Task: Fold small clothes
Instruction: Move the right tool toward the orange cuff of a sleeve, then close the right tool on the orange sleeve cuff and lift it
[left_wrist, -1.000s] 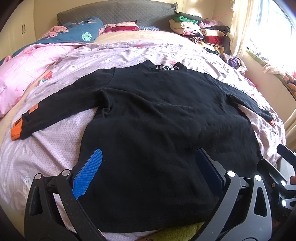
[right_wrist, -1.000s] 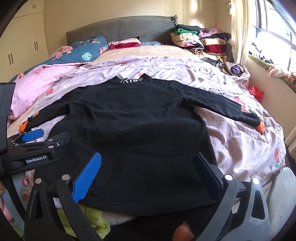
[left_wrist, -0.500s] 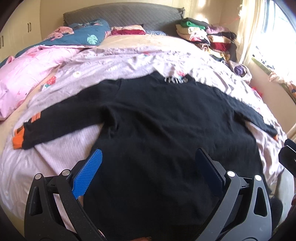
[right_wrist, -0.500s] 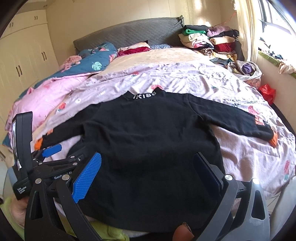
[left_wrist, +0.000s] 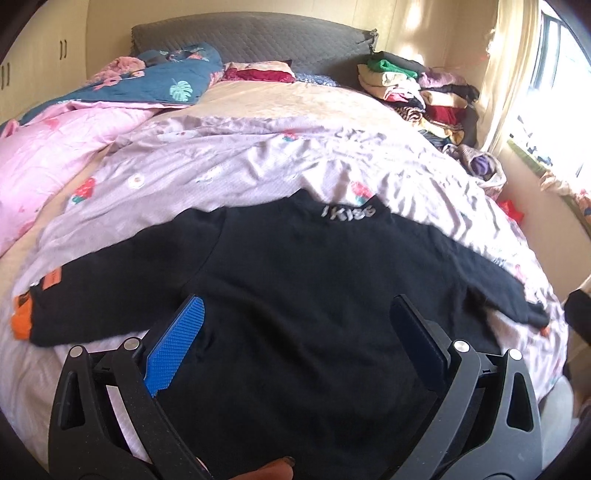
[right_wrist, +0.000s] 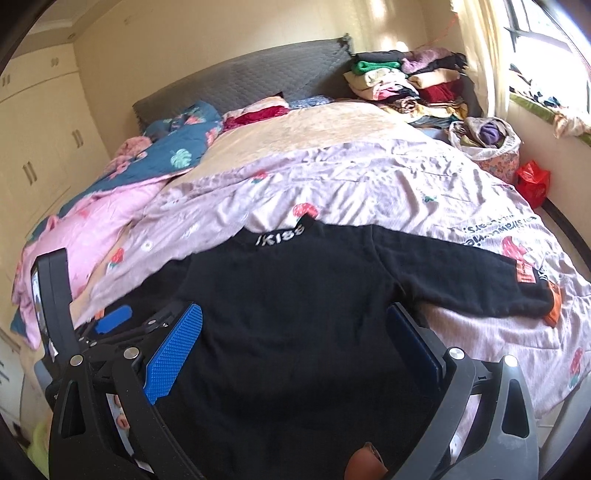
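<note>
black sweater (left_wrist: 314, 295) lay flat on lilac bedspread (left_wrist: 240, 162), collar toward grey headboard (left_wrist: 251, 37), both sleeves spread outward. left gripper (left_wrist: 295, 343) hovered above the hem area, fingers wide apart, nothing between them. right gripper (right_wrist: 291, 339) likewise spread wide and empty. stack of folded clothes (right_wrist: 406, 81) sat by the headboard.

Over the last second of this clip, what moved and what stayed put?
Both tongs, left and right, drew back and lifted away from the black sweater, so more of the bed and room shows in each view. Neither took hold of anything; both stayed open. The sweater stayed spread flat on the lilac quilt, sleeves out to both sides, unfolded.
</note>
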